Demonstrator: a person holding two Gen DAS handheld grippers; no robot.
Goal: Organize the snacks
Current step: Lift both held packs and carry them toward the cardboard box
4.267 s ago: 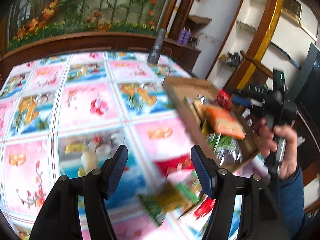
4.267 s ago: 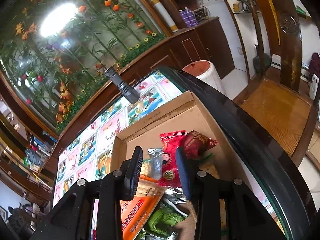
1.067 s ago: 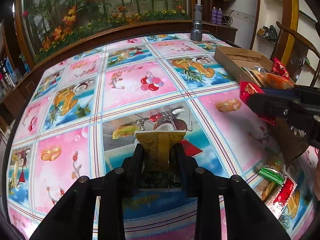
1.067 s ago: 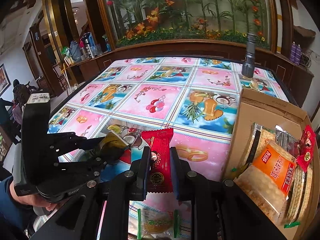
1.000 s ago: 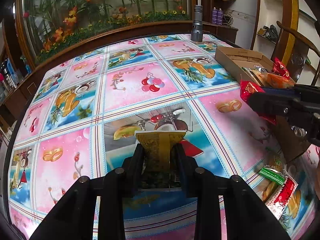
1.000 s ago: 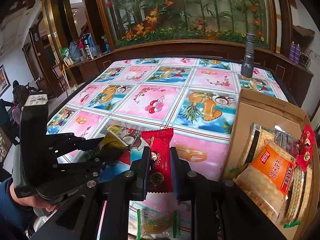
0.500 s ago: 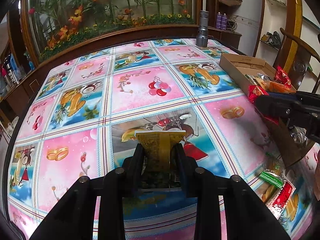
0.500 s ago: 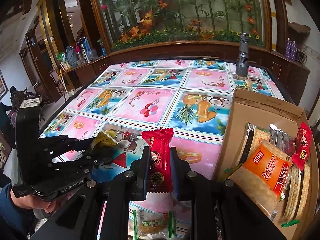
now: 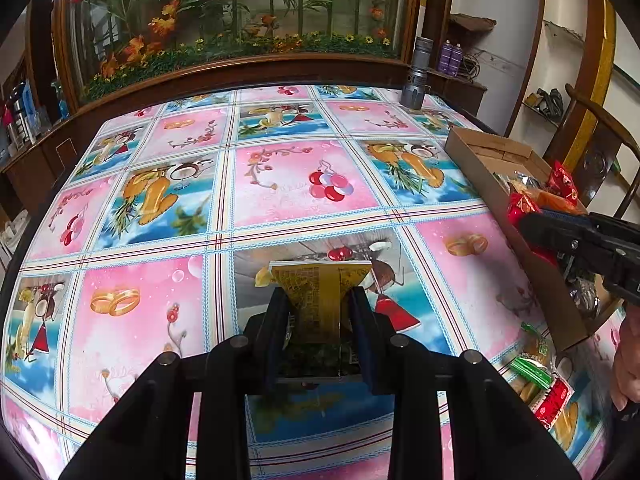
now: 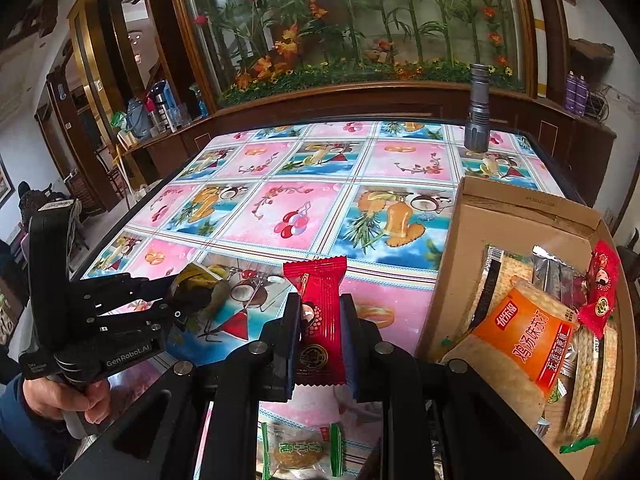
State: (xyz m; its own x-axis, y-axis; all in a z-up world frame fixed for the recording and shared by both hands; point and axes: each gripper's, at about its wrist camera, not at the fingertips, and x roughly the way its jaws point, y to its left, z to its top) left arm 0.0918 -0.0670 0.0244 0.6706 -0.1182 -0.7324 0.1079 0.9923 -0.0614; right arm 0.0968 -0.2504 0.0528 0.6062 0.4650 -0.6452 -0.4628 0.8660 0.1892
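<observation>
Holding orange pkt, crackers: cardboard box.

I see a big bench with a bright cloth on it, full of pink and blue squares with fruit, rings and balloons. A brown cardboard box sits on the right side, with snack packs inside. A grey metal torch stands upright at the far edge. Near me, a see-through pack with green ends lies flat on the cloth. More small packs, green and red, lie just beside the box's near corner.
</observation>
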